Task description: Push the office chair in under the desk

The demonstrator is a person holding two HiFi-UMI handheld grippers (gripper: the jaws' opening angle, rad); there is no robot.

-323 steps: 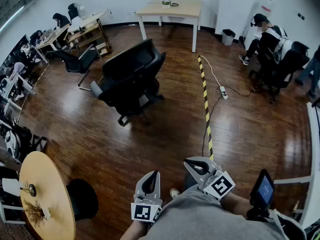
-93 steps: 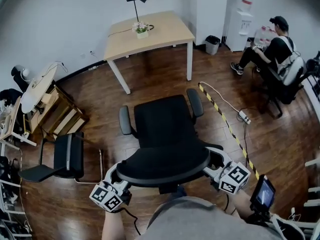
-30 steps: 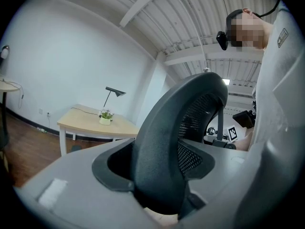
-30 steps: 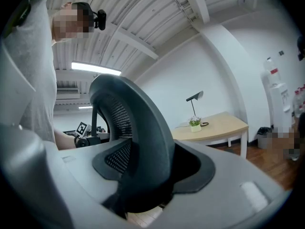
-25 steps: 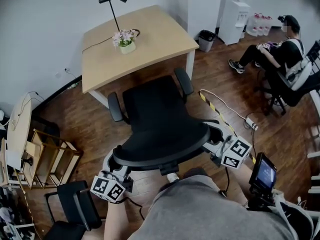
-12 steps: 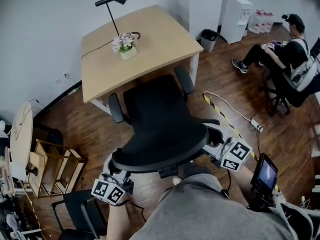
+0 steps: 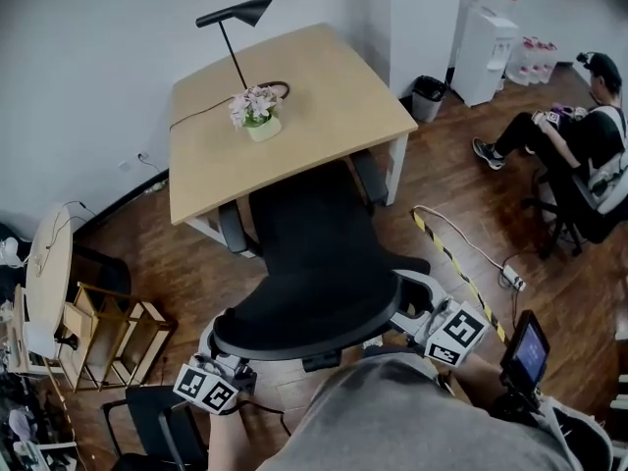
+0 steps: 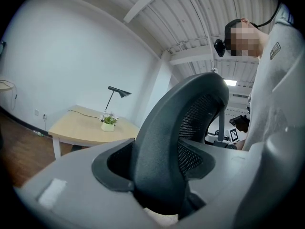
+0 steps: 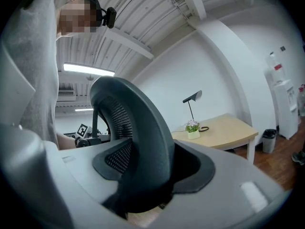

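A black office chair faces the light wooden desk, its seat front and armrests tucked under the desk's near edge. My left gripper grips the left rim of the backrest. My right gripper grips the right rim. In the left gripper view the mesh backrest fills the gap between the jaws of the left gripper. The right gripper view shows the backrest wedged the same way in the right gripper. On the desk stand a flower pot and a black lamp.
A person sits at the right. By the far wall stand a water dispenser and a bin. Striped floor tape and a power strip lie right of the chair. A wooden shelf and another chair are at the left.
The chair has rolled forward toward the desk, and its seat front and armrests have slid under the desk edge. Both grippers stay clamped on the backrest.
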